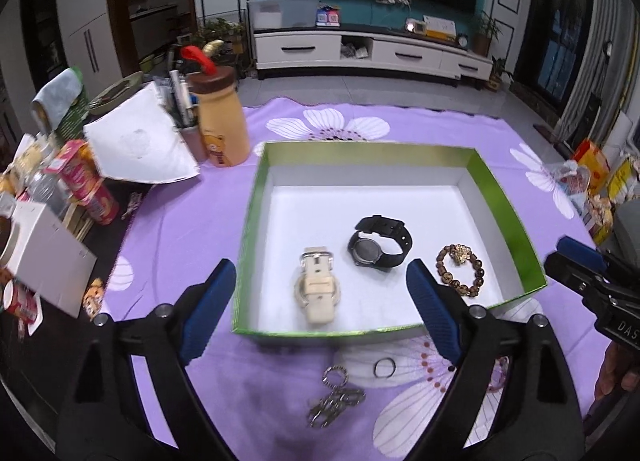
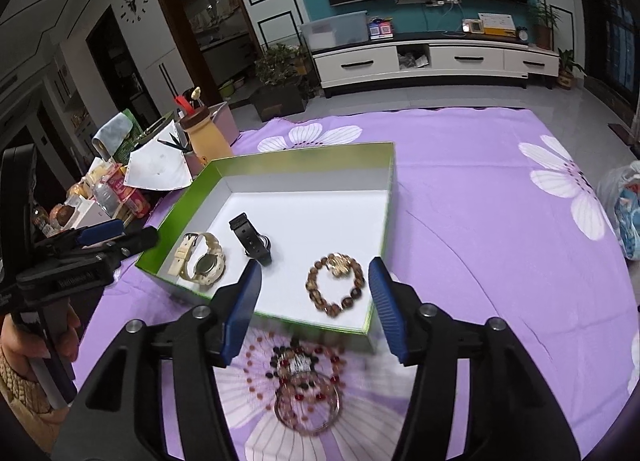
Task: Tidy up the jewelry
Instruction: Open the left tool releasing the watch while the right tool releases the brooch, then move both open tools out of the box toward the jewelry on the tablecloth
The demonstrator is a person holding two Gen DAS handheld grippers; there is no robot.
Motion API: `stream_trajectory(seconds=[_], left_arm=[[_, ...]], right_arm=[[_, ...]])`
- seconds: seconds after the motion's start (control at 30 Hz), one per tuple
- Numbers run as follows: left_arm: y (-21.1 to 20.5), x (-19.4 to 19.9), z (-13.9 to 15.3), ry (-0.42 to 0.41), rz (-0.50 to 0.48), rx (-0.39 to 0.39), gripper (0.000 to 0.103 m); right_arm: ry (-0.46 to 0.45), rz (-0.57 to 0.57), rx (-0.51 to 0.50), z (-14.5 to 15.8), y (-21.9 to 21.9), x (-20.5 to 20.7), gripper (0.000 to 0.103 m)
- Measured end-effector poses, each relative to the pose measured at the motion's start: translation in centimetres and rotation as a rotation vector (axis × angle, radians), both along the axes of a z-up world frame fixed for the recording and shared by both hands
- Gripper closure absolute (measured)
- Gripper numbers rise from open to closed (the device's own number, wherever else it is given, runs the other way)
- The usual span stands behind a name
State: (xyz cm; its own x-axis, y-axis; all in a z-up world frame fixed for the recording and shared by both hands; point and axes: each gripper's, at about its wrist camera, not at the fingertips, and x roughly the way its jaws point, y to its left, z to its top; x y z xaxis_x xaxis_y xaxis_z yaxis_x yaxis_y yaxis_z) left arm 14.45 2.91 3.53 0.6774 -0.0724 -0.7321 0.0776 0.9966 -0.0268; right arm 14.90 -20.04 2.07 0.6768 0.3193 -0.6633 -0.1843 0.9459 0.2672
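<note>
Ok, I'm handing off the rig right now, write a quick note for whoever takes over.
Left gripper: open, empty, hovering at the box's near edge.
Right gripper: open, empty, over the box's near edge.
In the green box: cream watch, black watch, bead bracelet.
Left on the cloth in front of the box: ring, keychain, red-bead bracelet.

Green-walled, white-floored box [image 1: 500,189] holding three pieces: cream watch [image 1: 318,288] at its near left, black watch [image 1: 378,243] just beyond, brown beaded bracelet [image 1: 462,269] at right. Outside the box's near wall: ring [image 1: 385,366], keyring [image 1: 335,393], thin bangle [image 2: 308,405].
</note>
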Motion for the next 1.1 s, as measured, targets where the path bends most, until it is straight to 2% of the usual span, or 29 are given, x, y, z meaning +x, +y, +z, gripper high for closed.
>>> stream_trajectory(seconds=[0.17, 0.47, 0.67, 0.93, 1.1], left_arm=[[1.8, -2.2, 0.6, -0.003, 0.038, -0.026, 0.015], [3.0, -6.1, -0.6, 0.03, 0.048, -0.043, 0.015], [2.8, -7.7, -2.7, 0.07, 0.033, -0.056, 0.015], [1.6, -9.0, -7.1, 0.135, -0.022, -0.066, 0.015], [1.2, -9.0, -9.1, 0.163, -0.037, -0.059, 0.023]], right_arm=[[0.004, -0.022, 0.007, 0.2, -1.3, -2.1, 0.046], [0.017, -0.043, 0.026, 0.1, -2.5, -5.1, 0.046], [0.047, -0.032, 0.031, -0.8, -2.3, -6.4, 0.046], [0.128, -0.015, 0.022, -4.0, -1.3, -6.8, 0.046], [0.165, -0.004, 0.027, -5.5, -0.8, -6.6, 0.046]])
